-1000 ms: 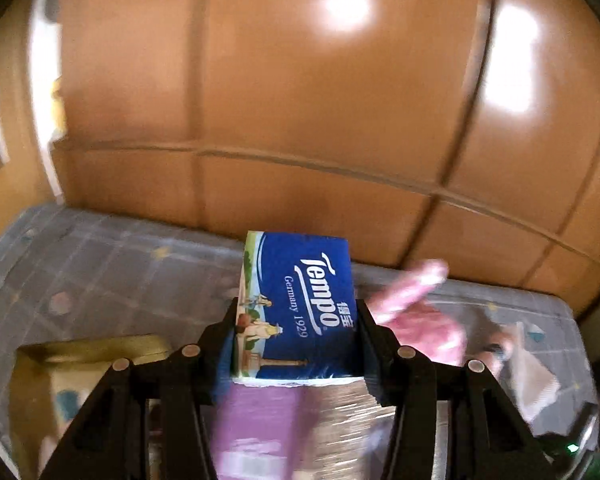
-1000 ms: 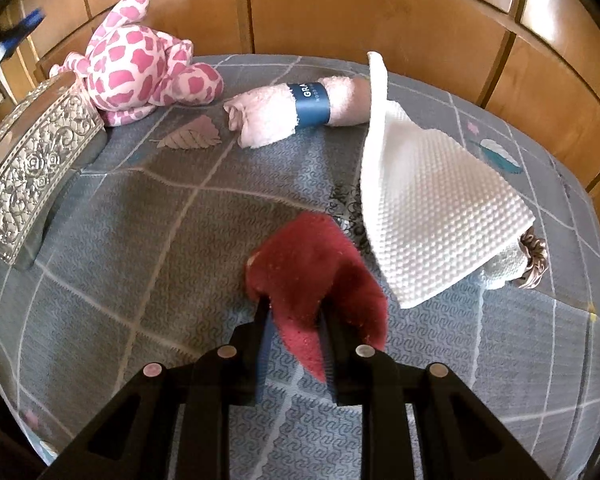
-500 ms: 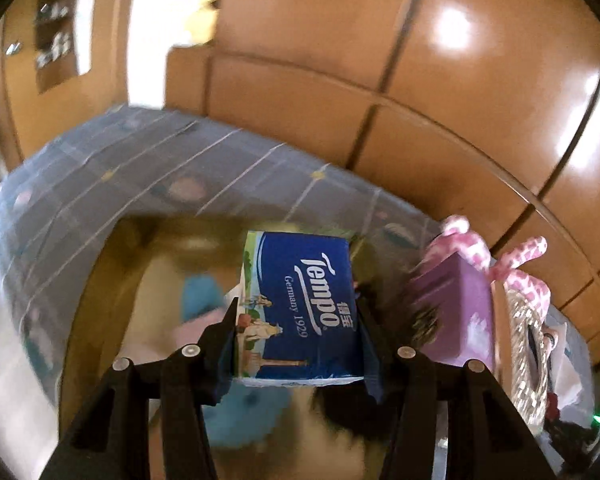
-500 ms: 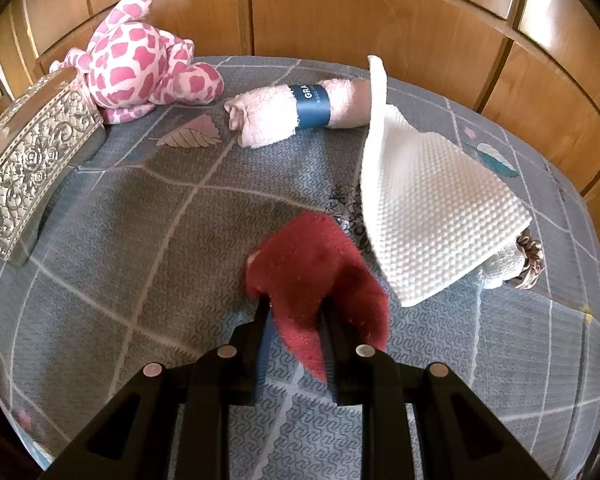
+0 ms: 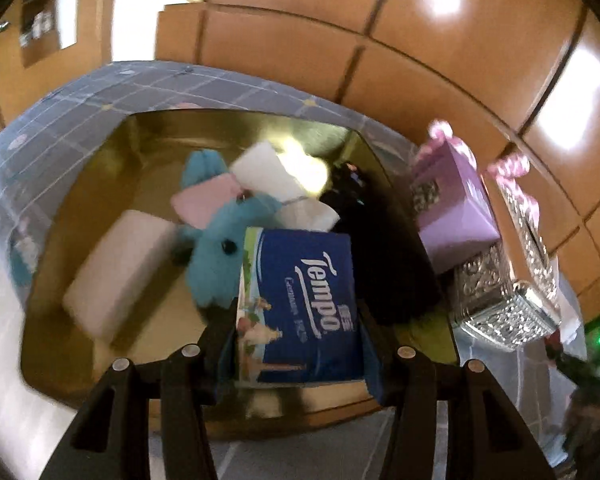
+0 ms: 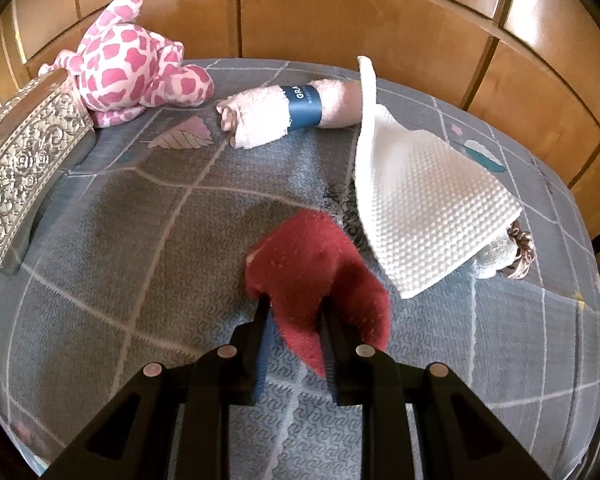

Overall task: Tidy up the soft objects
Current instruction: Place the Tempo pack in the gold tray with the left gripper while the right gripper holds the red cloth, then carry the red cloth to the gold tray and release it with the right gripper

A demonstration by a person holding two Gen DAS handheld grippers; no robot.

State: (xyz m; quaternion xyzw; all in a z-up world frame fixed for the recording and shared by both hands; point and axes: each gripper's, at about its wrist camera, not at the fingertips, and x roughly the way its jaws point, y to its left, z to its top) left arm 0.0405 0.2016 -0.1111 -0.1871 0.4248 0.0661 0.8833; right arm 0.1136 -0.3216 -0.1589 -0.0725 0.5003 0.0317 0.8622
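The left gripper [image 5: 298, 344] is pinching a blue tissue pack [image 5: 302, 304] over the gold tray [image 5: 100, 160] (plush toys inside), while the right gripper [image 6: 296, 320] is clamping a red cloth [image 6: 316, 272].

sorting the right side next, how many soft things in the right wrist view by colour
pink: 2, the spotted plush and the rolled towel
white: 1, the knit cloth
red: 1, the cloth in the right tool
total: 4
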